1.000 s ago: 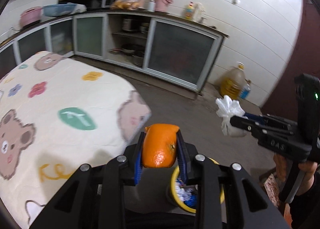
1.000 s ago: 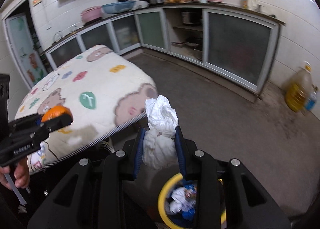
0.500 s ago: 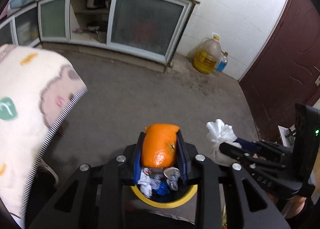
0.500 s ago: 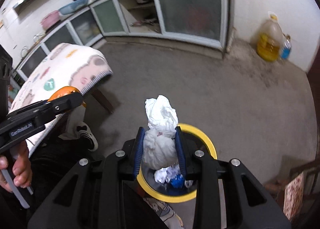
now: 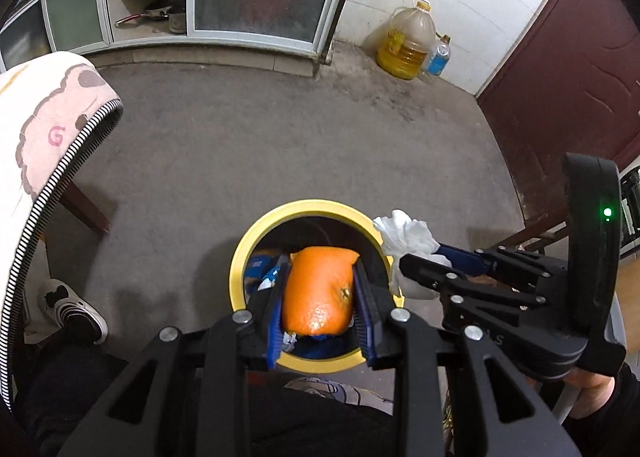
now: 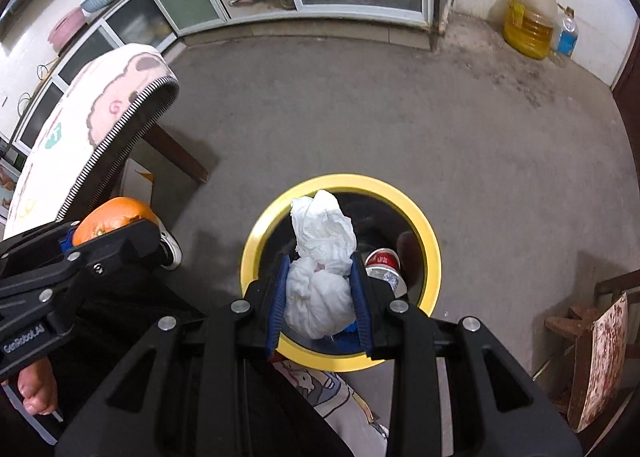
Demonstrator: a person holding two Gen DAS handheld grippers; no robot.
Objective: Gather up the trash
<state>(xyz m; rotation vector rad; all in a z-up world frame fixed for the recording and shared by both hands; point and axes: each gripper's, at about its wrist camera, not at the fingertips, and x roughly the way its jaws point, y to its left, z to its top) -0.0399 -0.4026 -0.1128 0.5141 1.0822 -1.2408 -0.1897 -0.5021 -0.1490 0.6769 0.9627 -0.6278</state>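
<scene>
Between the blue pads of the left gripper (image 5: 319, 293) sits an orange (image 5: 319, 289), clamped on both sides and hanging over the open mouth of the bin (image 5: 256, 241) directly below. The right gripper (image 6: 319, 289) pinches a crumpled white tissue (image 6: 320, 269) in the same way, its loose top sticking up past the fingertips, also over the bin. In the left wrist view the right gripper comes in from the right, just beside the left one, with the tissue at the bin's rim; a green light glows on its black body. In the right wrist view the left gripper lies to the left, and white lettering on its side reads roughly "GenRobot.AI".

Under the tools, the yellow-rimmed bin holds a crushed red and silver can (image 6: 384, 263) with unreadable white writing, plus blue and white scraps. Left of the tools, a table (image 5: 44, 129) wears a cloth printed with pink cloud shapes and a pink "G". A black and white shoe (image 5: 72, 307) stands on the floor below it. Ahead, against the wall, a big jug (image 5: 408, 45) of yellow liquid with a yellow label stands beside a small bottle (image 5: 439, 57) with a blue label; neither label can be read. A dark red door (image 5: 560, 69) lies to the right.
</scene>
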